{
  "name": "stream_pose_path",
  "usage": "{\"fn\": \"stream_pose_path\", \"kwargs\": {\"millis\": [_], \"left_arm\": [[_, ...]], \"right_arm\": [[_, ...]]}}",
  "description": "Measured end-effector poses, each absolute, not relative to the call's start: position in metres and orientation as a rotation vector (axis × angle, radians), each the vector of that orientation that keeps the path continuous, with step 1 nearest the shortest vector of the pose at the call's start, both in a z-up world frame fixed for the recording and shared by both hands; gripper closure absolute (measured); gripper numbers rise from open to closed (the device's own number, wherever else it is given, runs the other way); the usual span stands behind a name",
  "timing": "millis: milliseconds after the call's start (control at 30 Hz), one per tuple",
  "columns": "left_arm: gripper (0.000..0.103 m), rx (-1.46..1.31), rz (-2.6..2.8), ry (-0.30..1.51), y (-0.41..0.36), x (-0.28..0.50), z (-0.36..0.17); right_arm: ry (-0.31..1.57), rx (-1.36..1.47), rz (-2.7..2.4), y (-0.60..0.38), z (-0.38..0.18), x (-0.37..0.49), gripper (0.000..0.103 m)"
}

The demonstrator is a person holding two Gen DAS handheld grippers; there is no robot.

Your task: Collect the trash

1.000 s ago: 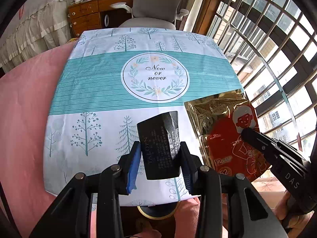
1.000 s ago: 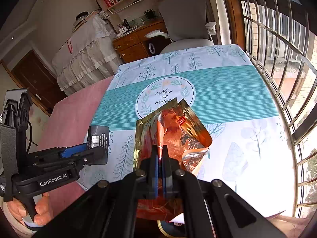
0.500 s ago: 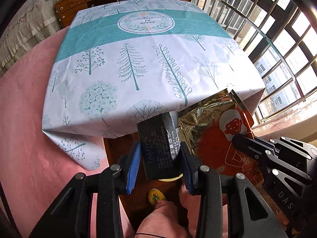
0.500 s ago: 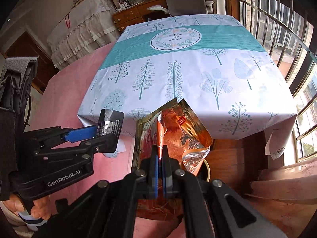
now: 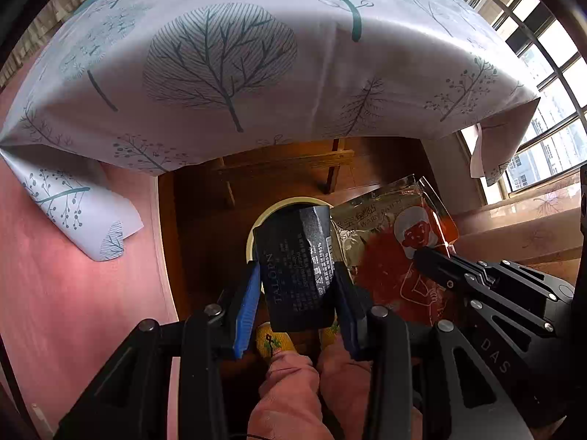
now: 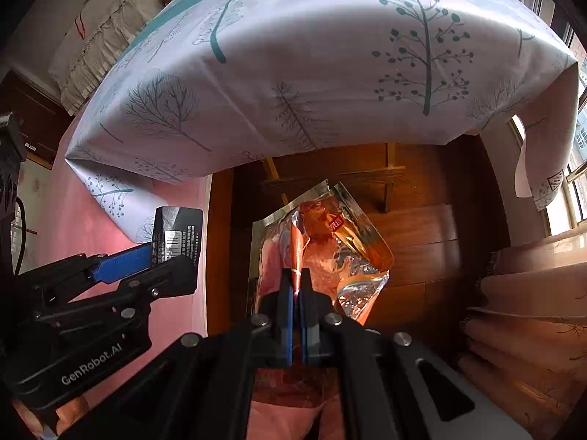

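My left gripper [image 5: 296, 275] is shut on a black printed wrapper [image 5: 297, 267] and holds it upright over a round bin with a cream rim [image 5: 268, 216] on the wooden floor under the table. My right gripper [image 6: 296, 278] is shut on a torn gold and red foil packet [image 6: 323, 242], which hangs just right of the black wrapper in the left wrist view [image 5: 396, 256]. The right wrist view shows the left gripper [image 6: 154, 260] and its black wrapper [image 6: 178, 234] at the left. The bin is hidden in the right wrist view.
The table's tree-print cloth [image 5: 256, 55] overhangs above both grippers; it also shows in the right wrist view [image 6: 312, 66]. Wooden table legs and a crossbar [image 5: 286, 161] stand behind the bin. A pink floor [image 5: 73, 275] lies left. A barred window [image 5: 543, 55] is right. My legs and yellow slippers [image 5: 273, 341] are below.
Both grippers have dropped from above the tabletop to below its front edge, each keeping its wrapper. The bin under the table has come into view behind the black wrapper.
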State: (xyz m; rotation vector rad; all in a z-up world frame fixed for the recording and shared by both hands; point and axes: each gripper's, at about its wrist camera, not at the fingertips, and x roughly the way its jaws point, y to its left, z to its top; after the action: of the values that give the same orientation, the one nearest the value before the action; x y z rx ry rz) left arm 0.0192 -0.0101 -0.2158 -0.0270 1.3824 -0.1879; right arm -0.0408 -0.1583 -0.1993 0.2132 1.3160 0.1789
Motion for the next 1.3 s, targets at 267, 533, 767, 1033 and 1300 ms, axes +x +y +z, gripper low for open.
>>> {"fn": "stream_pose_path", "kwargs": {"millis": [267, 533, 767, 1033, 1300], "left_arm": [[0.066, -0.057, -0.141, 1.441, -0.018, 0.029, -0.324], [0.065, -0.059, -0.14, 1.479, -0.025, 0.038, -0.389], [0.059, -0.03, -0.155, 1.478, -0.033, 0.044, -0.406], [0.013, -0.02, -0.111, 1.474, -0.019, 0.052, -0.41], [0.008, -0.026, -0.088, 1.464, -0.008, 0.056, -0.405]], "right_arm": [[1.376, 0.256, 0.137, -0.179, -0.308, -0.026, 0.1], [1.418, 0.286, 0.109, -0.185, -0.378, -0.012, 0.1], [1.46, 0.332, 0.125, -0.187, -0.409, -0.003, 0.095], [1.498, 0.36, 0.067, -0.188, -0.425, 0.001, 0.059], [1.48, 0.358, 0.055, -0.19, -0.421, 0.001, 0.057]]}}
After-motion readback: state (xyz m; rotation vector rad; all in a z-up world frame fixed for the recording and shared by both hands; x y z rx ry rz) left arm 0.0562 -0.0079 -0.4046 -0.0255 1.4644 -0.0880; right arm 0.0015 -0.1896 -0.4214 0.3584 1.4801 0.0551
